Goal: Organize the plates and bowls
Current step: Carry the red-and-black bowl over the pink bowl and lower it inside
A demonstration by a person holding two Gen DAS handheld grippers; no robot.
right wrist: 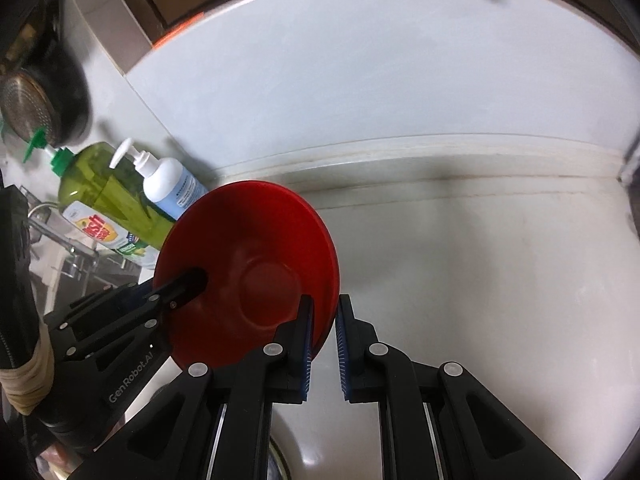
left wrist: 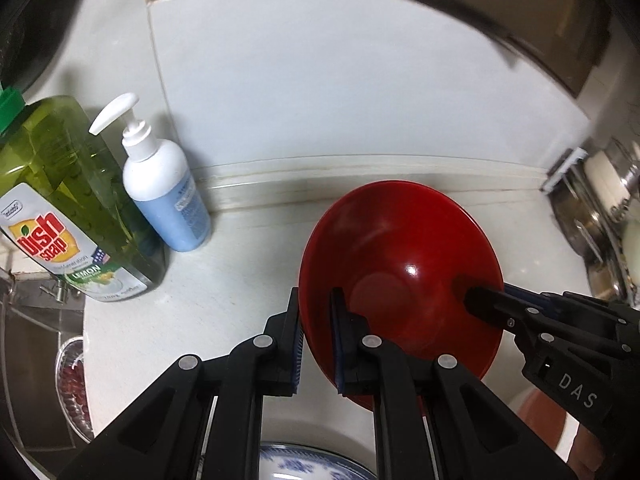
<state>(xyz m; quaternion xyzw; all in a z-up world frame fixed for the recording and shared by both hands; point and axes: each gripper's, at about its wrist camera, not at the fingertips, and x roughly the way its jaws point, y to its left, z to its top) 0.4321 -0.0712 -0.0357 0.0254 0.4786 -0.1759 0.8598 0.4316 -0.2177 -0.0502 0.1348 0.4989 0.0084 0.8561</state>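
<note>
Left wrist view: the left gripper (left wrist: 316,336) straddles the near-left rim of a red bowl (left wrist: 400,256), one blue-padded finger outside the wall and one inside, both pads against the rim, so the gripper is clamped on the bowl. The bowl is tilted, its opening facing the camera, above the white surface (left wrist: 224,280). The right gripper (left wrist: 486,300) enters from the right; one black finger lies inside the bowl and a blue-padded finger shows behind the rim. A green dish soap bottle (left wrist: 76,200) and a white pump bottle (left wrist: 164,188) stand just beside each other at the left, near the wall. A blue-patterned plate (left wrist: 296,464) shows at the bottom edge, partly hidden.

Right wrist view: the right gripper (right wrist: 323,344) holds the right rim of the red bowl (right wrist: 256,256) between its pads; whether the right-hand pad touches the wall cannot be told. The left gripper (right wrist: 176,296) grips the opposite rim. The dish soap bottle (right wrist: 104,196) and pump bottle (right wrist: 168,184) stand behind the bowl.
</note>
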